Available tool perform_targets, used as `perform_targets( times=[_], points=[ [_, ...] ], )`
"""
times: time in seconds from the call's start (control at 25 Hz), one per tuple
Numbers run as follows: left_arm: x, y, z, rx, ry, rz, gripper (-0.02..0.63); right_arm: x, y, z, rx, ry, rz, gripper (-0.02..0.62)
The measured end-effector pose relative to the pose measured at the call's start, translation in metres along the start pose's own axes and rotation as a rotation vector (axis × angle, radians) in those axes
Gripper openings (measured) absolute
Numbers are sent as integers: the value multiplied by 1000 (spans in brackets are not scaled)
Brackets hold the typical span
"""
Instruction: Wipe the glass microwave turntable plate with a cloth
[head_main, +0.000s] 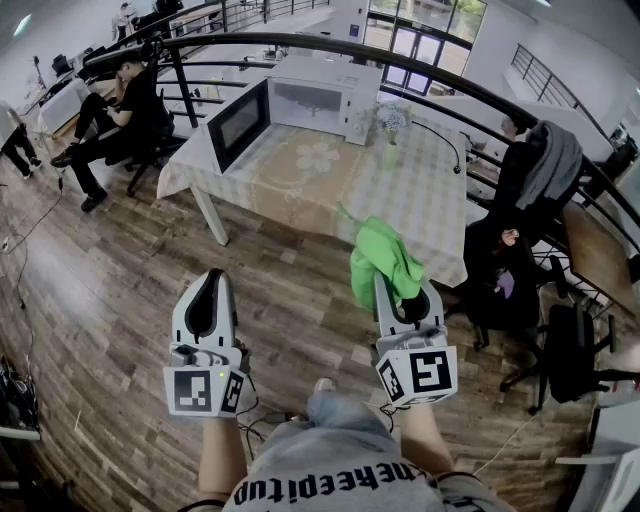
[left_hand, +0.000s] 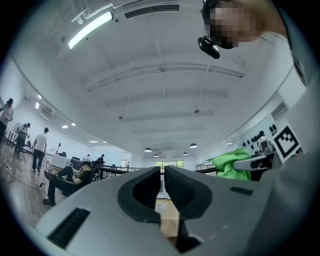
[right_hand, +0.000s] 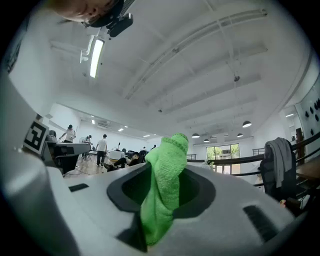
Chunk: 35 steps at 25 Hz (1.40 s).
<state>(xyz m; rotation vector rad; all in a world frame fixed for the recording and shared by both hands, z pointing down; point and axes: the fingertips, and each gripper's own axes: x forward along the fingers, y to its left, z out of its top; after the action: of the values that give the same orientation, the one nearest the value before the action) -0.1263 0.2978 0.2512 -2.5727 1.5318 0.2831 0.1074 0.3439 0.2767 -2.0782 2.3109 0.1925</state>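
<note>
Both held well short of table (head_main: 300, 190).
L gripper (head_main: 208, 284) jaws closed, empty; R gripper (head_main: 402, 296) pinching cloth (head_main: 380, 258); microwave (head_main: 322, 98) on table, door open.

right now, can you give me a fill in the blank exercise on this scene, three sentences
1. The right claw is shut on a ____ cloth.
2. The microwave on the table has its door swung ____.
3. The left claw has its jaws together and holds ____.

Missing words: green; open; nothing
</note>
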Motion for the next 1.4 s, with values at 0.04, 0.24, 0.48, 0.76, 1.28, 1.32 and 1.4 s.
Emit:
perform_targets(
  times=[0.04, 0.24, 0.48, 0.76, 1.28, 1.32, 1.4],
  points=[
    [0, -2, 0, 1, -3, -2, 25, -1, -1, 0, -1, -1, -1, 109],
    [4, -11, 3, 4, -14, -9, 25, -5, -9, 1, -1, -9, -5, 109],
    [11, -15, 0, 1, -14, -7, 25, -1, -17, 0, 1, -10, -3, 109],
    [26, -10, -5, -3, -16, 5, 25, 16, -23, -4, -1, -7, 9, 109],
    [69, -17, -12, 19, -25, 32, 25, 64, -48, -12, 26, -27, 85, 112],
    [71, -18, -12, 23, -26, 37, 25, 66, -49, -14, 28, -25, 96, 112],
    [74, -21, -13, 32, -24, 42, 25, 70, -53, -17, 35, -21, 107, 112]
  ],
)
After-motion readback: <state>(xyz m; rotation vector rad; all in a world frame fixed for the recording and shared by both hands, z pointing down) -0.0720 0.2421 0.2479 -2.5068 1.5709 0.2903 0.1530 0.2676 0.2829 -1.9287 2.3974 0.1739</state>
